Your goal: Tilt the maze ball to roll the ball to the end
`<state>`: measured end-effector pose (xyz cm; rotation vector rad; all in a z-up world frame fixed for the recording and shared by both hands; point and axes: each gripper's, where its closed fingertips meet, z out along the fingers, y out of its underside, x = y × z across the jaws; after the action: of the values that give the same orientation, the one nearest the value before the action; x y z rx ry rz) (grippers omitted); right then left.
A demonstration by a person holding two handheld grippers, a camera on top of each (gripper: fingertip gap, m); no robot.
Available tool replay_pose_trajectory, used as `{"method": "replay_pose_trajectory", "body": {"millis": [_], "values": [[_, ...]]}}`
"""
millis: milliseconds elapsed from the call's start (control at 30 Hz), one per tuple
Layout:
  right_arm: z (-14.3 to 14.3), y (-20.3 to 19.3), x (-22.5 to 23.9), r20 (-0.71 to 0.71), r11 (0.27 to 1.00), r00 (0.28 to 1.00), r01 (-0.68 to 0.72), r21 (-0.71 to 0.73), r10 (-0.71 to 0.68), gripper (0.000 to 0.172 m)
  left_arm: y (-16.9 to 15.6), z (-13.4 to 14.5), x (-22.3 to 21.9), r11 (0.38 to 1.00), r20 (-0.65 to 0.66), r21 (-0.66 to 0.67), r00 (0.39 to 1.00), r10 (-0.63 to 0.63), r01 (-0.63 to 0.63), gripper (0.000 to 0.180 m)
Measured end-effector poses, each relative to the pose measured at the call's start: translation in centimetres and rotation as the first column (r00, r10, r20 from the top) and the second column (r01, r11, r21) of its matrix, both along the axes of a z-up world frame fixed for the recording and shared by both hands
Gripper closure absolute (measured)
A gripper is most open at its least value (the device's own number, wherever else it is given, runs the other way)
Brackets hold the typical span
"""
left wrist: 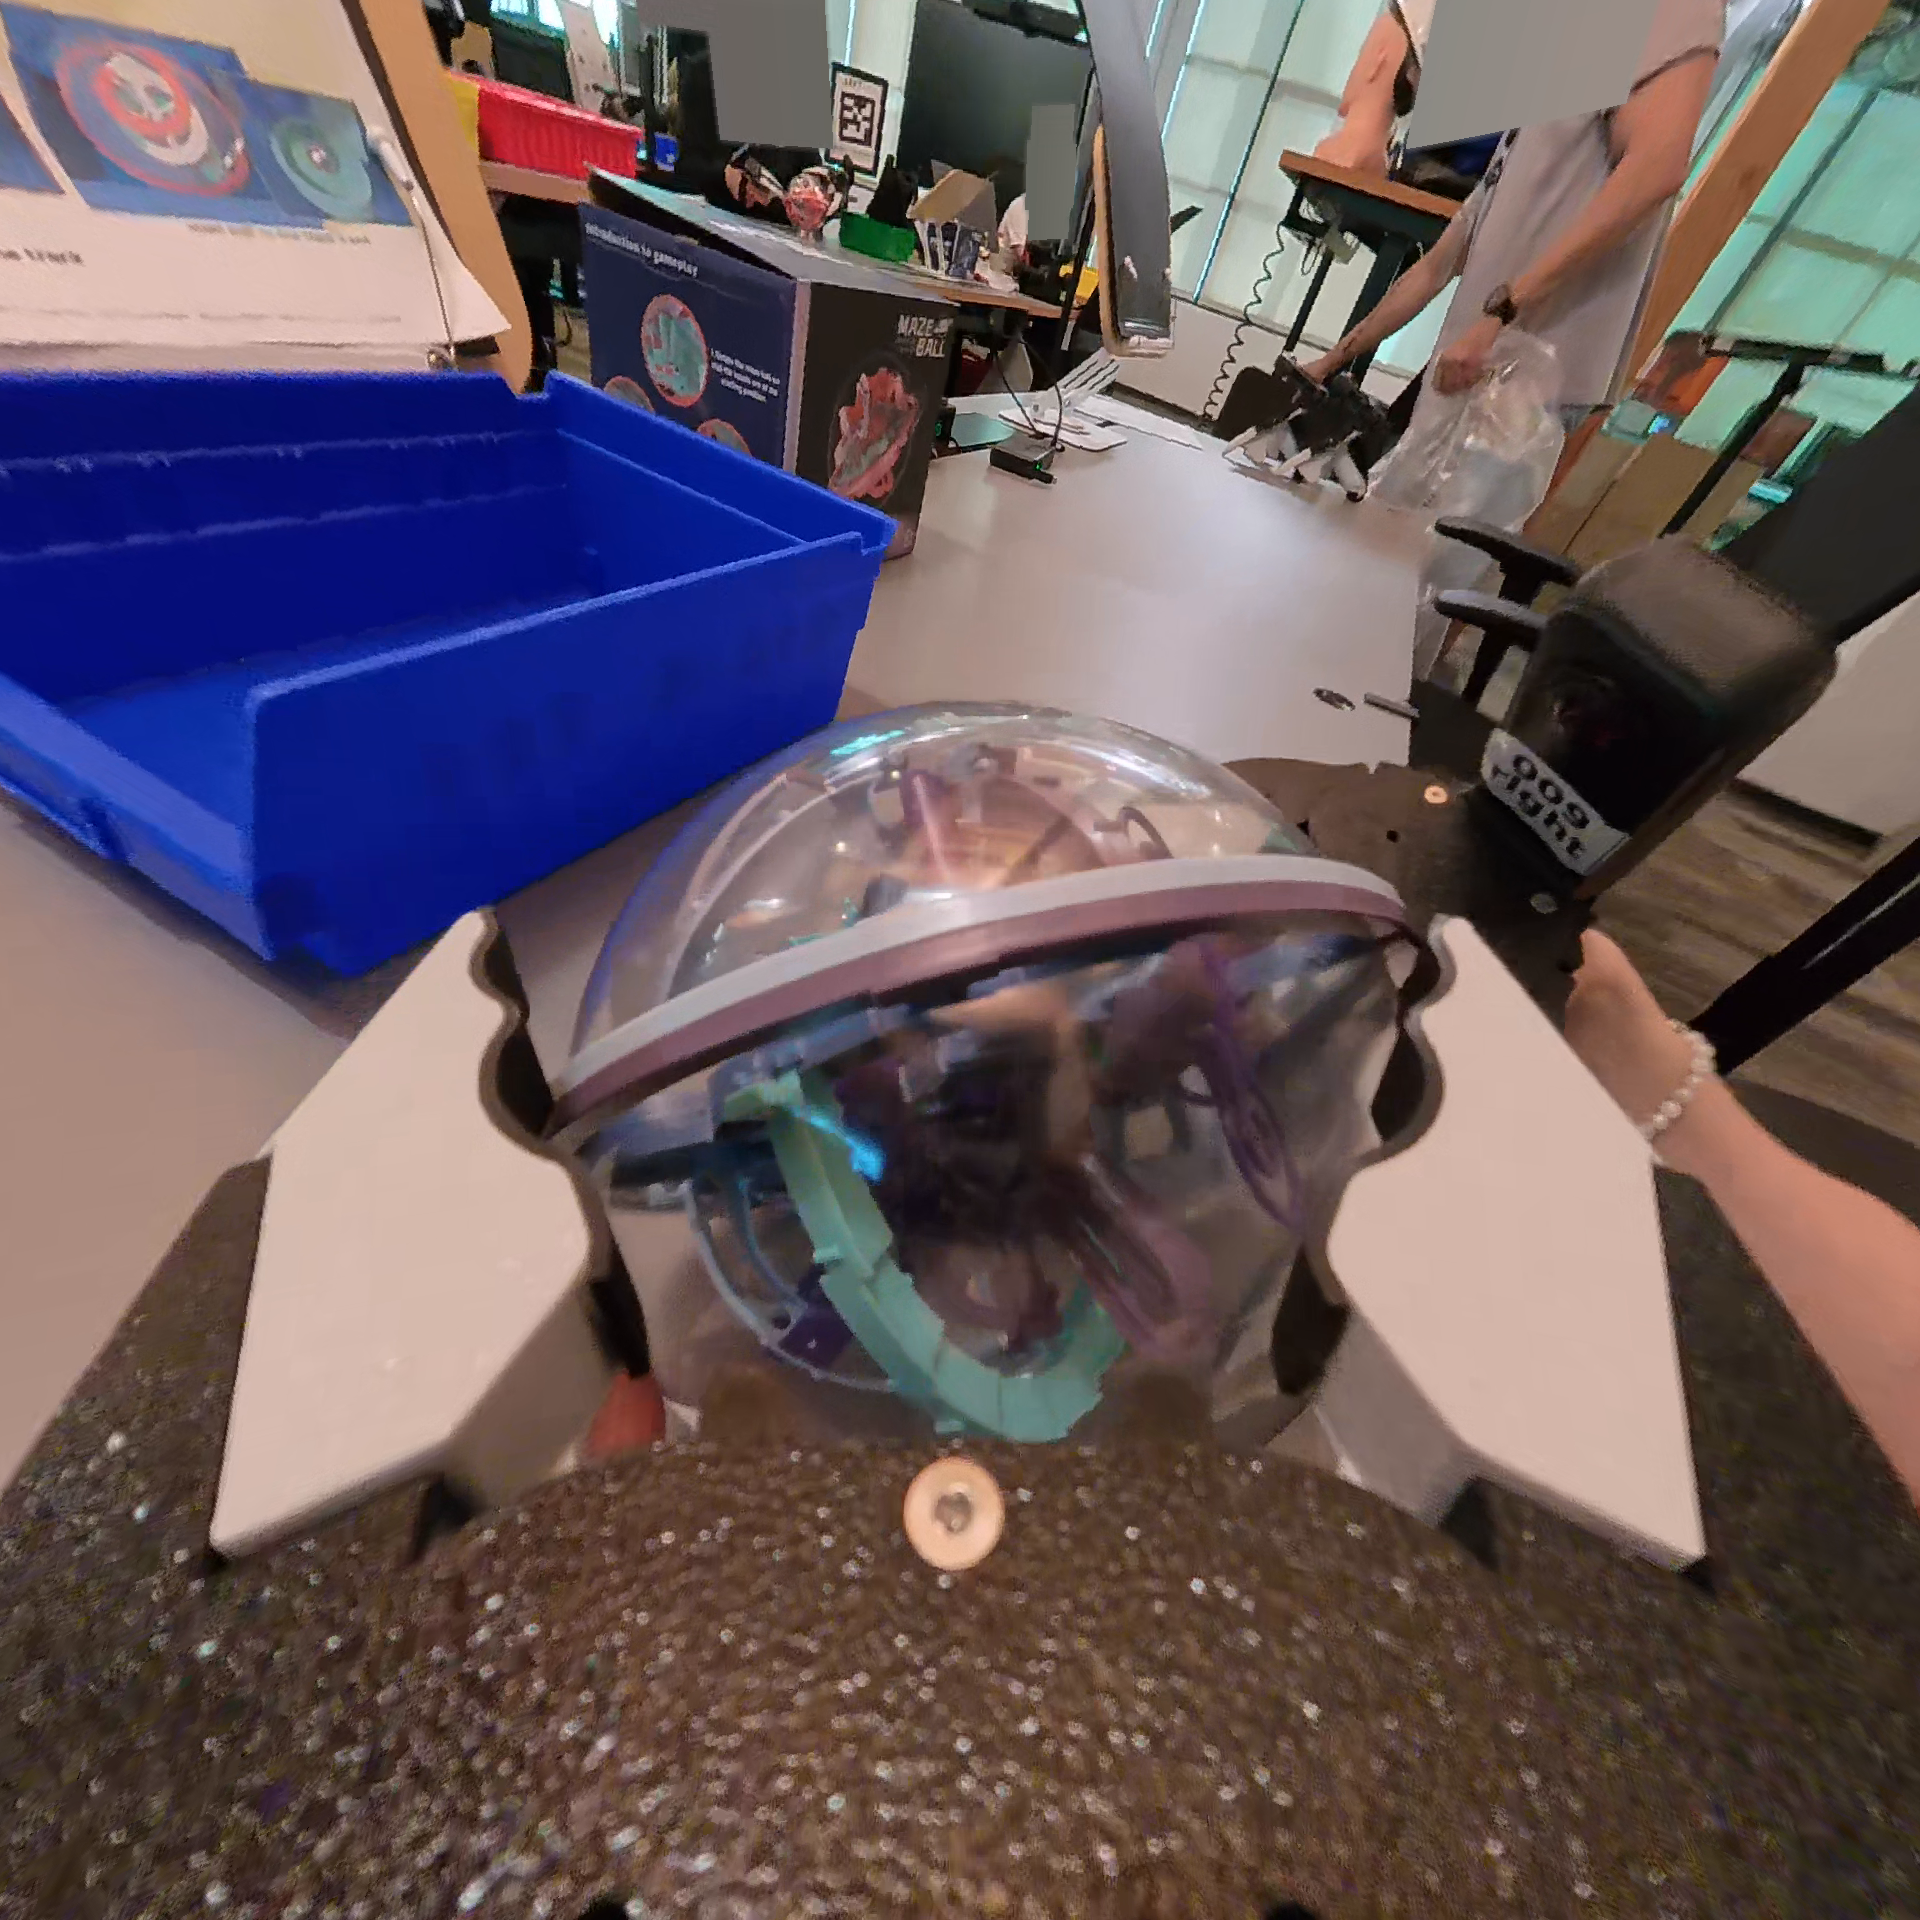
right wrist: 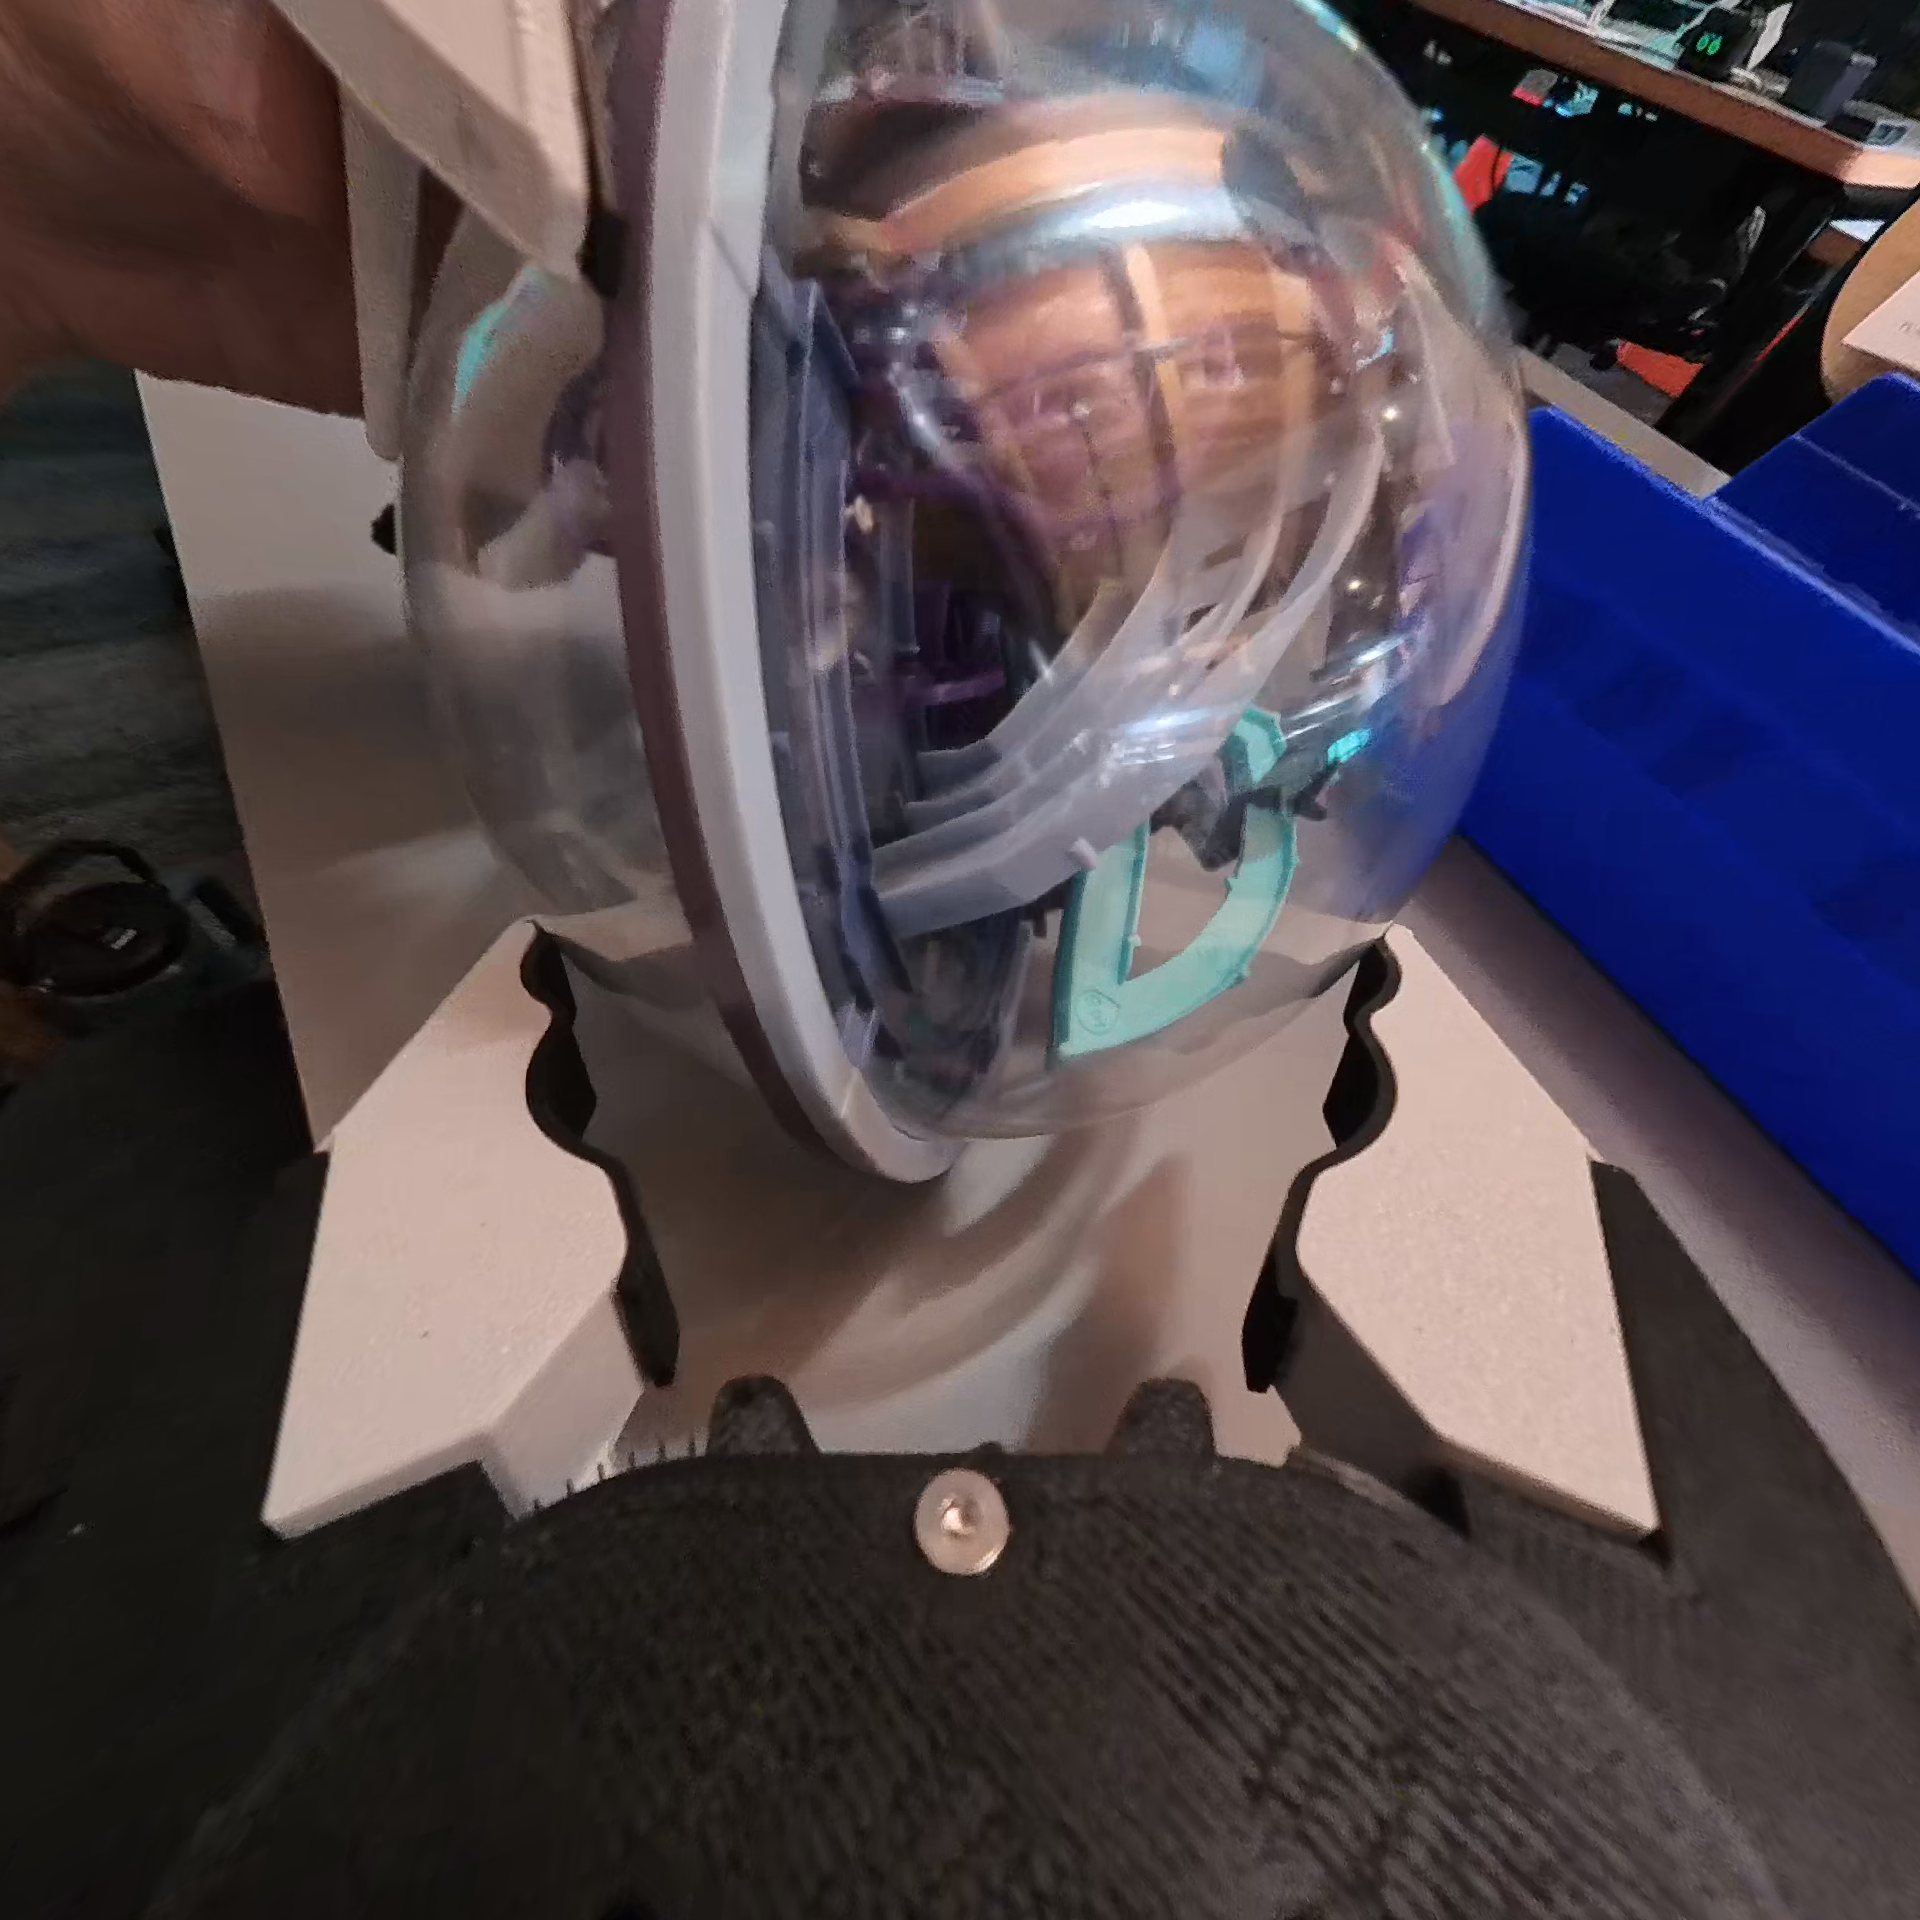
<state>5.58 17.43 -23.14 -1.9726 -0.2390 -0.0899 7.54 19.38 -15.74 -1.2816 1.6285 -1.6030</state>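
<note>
The pale grey tabletop [left wrist: 1091, 582] carries a blue plastic bin [left wrist: 436, 665] with inner dividers at its left side. Just behind the bin stands a dark printed carton [left wrist: 769, 364]; a small black adapter [left wrist: 1023, 457] lies farther back.

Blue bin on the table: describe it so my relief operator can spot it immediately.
Start at the grey table. Just beyond the clear maze ball, to the left in the left wrist view, sits the blue bin. It is an open plastic tray with ridged inner walls, unlike the dark printed box behind it.
</note>
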Motion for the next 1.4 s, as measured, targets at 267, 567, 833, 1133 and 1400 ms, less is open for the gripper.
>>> {"method": "replay_pose_trajectory", "body": {"millis": [267,567,833,1133,1400], "values": [[0.6,0.1,-0.7,-0.047,0.999,0.998,-0.026,0.037,0.028,0.027,0.4,-0.2,-0.3,0.992,-0.064,-0.123,0.998,-0.016,0.008,0.023],[1.0,0.3,-1.9,-0.093,0.998,0.994,-0.047,0.032,0.05,0.025,1.1,-0.3,-0.9,0.976,-0.108,-0.215,0.993,-0.05,0.026,0.023],[1.1,0.9,-3.3,-0.127,0.999,0.991,-0.049,-0.009,0.047,0.022,2.1,-0.1,-1.6,0.961,-0.139,-0.277,0.988,-0.066,0.025,0.023],[1.4,1.6,-5.1,-0.107,0.996,0.991,-0.087,-0.008,0.085,0.026,4.8,0.9,-2.5,0.907,-0.128,-0.421,0.99,-0.054,-0.005,0.026],[1.3,2.3,-3.1,-0.001,0.998,1.0,-0.014,0.063,0.014,0.031,4.0,0.4,-1.8,0.919,-0.066,-0.392,0.995,-0.071,0.04,0.025]]}}
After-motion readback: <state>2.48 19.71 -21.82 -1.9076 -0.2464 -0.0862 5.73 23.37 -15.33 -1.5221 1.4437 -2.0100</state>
